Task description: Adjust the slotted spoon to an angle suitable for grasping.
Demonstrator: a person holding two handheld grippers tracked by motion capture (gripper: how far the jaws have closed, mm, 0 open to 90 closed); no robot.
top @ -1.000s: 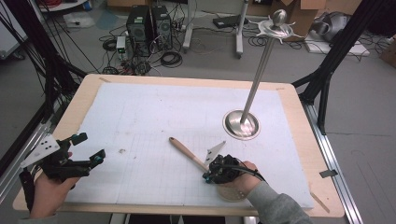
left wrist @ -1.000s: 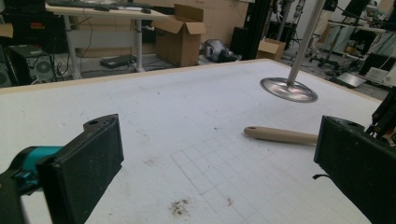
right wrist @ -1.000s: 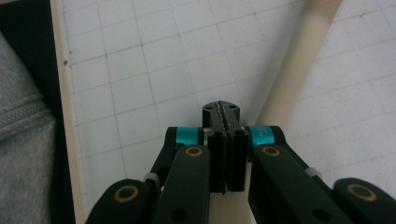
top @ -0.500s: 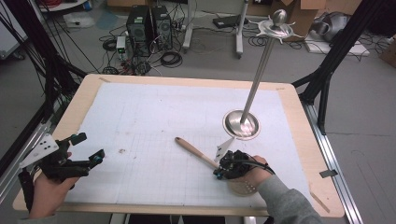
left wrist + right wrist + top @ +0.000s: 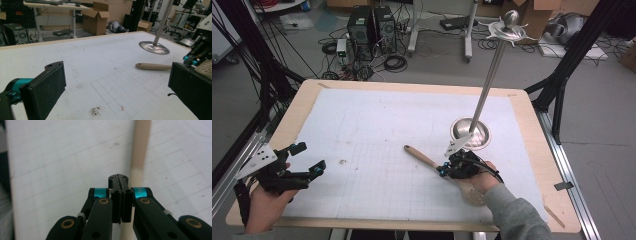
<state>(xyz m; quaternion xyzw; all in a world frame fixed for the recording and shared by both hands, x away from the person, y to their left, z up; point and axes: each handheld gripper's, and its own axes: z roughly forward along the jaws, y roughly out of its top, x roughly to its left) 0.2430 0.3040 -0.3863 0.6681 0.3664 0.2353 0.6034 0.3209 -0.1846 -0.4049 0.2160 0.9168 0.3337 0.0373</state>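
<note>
A wooden spoon [image 5: 422, 157] lies on the white gridded mat, handle pointing up-left, its slotted head [image 5: 471, 192] under the person's right hand. My right gripper [image 5: 446, 170] sits over the handle with its jaws pressed together. In the right gripper view the right gripper [image 5: 118, 180] has nothing between its pads, and the blurred spoon handle [image 5: 140, 152] runs beneath and just right of them. I cannot tell whether they touch. My left gripper [image 5: 309, 157] hovers at the table's left front, jaws wide apart and empty; the left gripper [image 5: 117, 87] faces the spoon [image 5: 152, 66].
A metal stand with a round base [image 5: 470, 132] and a tall slanted pole [image 5: 489, 75] stands just behind the right hand. The mat [image 5: 377, 125] covers a wooden table [image 5: 302, 102]. Computers, cables and boxes sit on the floor beyond.
The right hand has slid to the right along the front of the mat, and the wooden spoon has shifted right with it. The left hand has stayed put.
</note>
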